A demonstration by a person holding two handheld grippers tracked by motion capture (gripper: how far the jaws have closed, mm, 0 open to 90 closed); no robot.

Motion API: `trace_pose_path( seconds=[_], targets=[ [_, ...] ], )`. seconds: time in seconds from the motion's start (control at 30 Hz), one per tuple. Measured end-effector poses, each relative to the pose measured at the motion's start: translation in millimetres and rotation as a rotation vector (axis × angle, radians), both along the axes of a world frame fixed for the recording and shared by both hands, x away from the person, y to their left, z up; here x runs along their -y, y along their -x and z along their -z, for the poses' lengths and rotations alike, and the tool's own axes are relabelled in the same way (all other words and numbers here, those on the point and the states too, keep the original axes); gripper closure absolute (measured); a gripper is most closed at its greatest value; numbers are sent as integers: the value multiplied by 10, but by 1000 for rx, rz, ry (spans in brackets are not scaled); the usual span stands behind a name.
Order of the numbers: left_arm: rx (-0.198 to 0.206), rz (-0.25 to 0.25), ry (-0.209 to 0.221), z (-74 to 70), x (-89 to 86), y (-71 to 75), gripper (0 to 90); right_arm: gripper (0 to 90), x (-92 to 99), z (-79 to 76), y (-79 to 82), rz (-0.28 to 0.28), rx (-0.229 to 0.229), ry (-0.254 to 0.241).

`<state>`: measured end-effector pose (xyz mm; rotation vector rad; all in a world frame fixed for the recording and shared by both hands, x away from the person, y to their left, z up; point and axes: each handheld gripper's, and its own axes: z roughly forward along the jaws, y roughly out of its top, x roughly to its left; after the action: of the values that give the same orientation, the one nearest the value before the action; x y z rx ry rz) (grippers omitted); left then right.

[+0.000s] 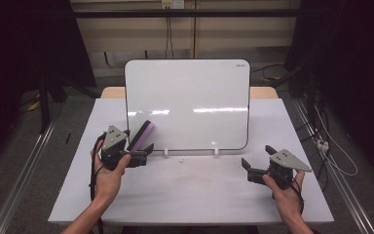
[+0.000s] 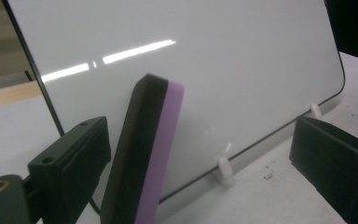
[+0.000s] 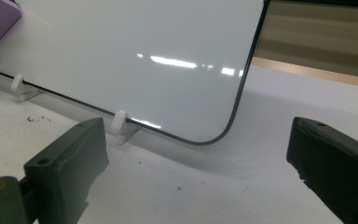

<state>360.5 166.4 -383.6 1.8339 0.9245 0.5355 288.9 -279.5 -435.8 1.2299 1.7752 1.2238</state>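
A white board [image 1: 187, 102] stands propped upright on two small white feet [image 1: 167, 152] at the back of the white table [image 1: 190, 195]. A purple and black eraser [image 1: 141, 134] leans tilted against the board's lower left corner. My left gripper [image 1: 145, 153] is right in front of it and open. In the left gripper view the eraser [image 2: 144, 158] stands between the wide jaws, close to the left one, with no pad pressing on it. My right gripper [image 1: 258, 157] is open and holds nothing, facing the board's lower right corner [image 3: 205, 137].
A few dark specks lie on the table in front of the board [image 2: 266, 175]. The table's wooden far edge [image 1: 263, 91] shows behind the board. Metal rails [image 1: 24, 165] run along the floor on both sides, and cables [image 1: 338, 161] lie at the right.
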Motion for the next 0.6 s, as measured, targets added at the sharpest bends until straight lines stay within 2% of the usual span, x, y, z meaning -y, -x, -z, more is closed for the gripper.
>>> trace_pose_path(
  seconds=[0.1,0.27,0.37,0.6],
  targets=[
    [-2,-9,10,42,-58,61,51,57,7,0,22,3,-4,0],
    [-4,-39,-29,93,-137,171,51,56,46,8,64,12,-10,8],
    [-7,-42,-39,128,-193,237,51,56,66,16,82,14,-18,16],
    [-8,-77,-33,214,-300,352,52,55,77,42,103,13,-27,20]
  ],
)
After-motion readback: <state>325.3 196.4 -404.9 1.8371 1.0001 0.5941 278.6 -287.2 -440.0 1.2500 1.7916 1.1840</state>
